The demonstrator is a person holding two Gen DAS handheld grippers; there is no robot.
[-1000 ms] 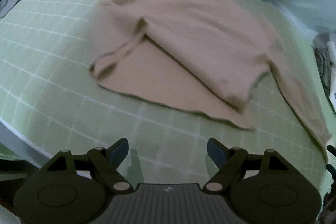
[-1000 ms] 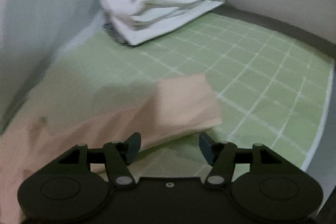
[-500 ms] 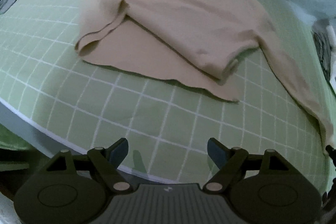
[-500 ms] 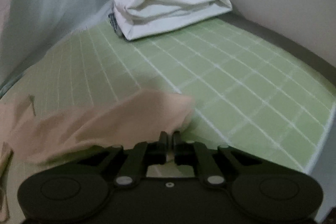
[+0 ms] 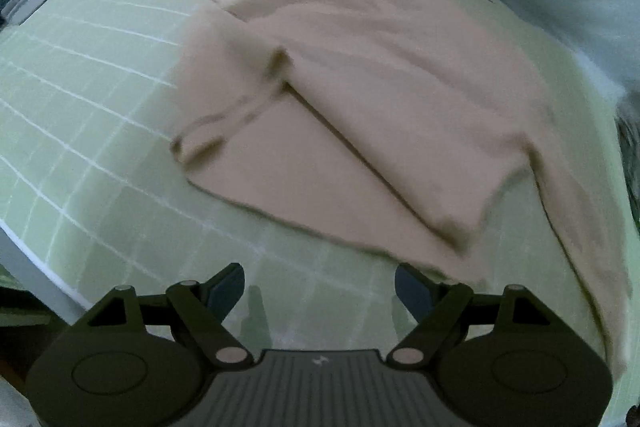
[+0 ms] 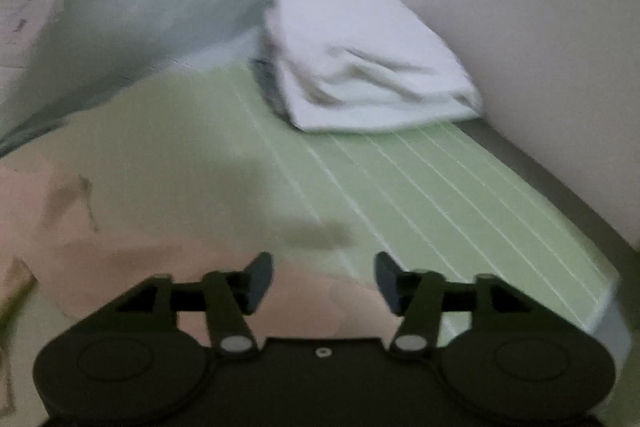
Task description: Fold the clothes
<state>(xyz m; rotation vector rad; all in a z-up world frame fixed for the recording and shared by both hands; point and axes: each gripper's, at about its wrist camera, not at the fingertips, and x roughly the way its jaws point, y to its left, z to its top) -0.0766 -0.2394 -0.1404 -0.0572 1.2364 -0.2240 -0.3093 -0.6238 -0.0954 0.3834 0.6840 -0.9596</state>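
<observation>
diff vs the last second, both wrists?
The right claw was shut on the beige sweater's sleeve half a second ago; it has let go, and its jaws stand open with the sleeve lying under them. The left claw moved closer to the beige sweater's hem, open throughout. The folded white towel and the green grid mat stayed put.

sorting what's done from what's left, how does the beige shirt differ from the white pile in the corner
The beige shirt lies spread out, only partly folded, one sleeve trailing; the white pile is a compact folded stack. The shirt sits mid-mat, the pile against the wall corner. Both rest on the green grid mat.
</observation>
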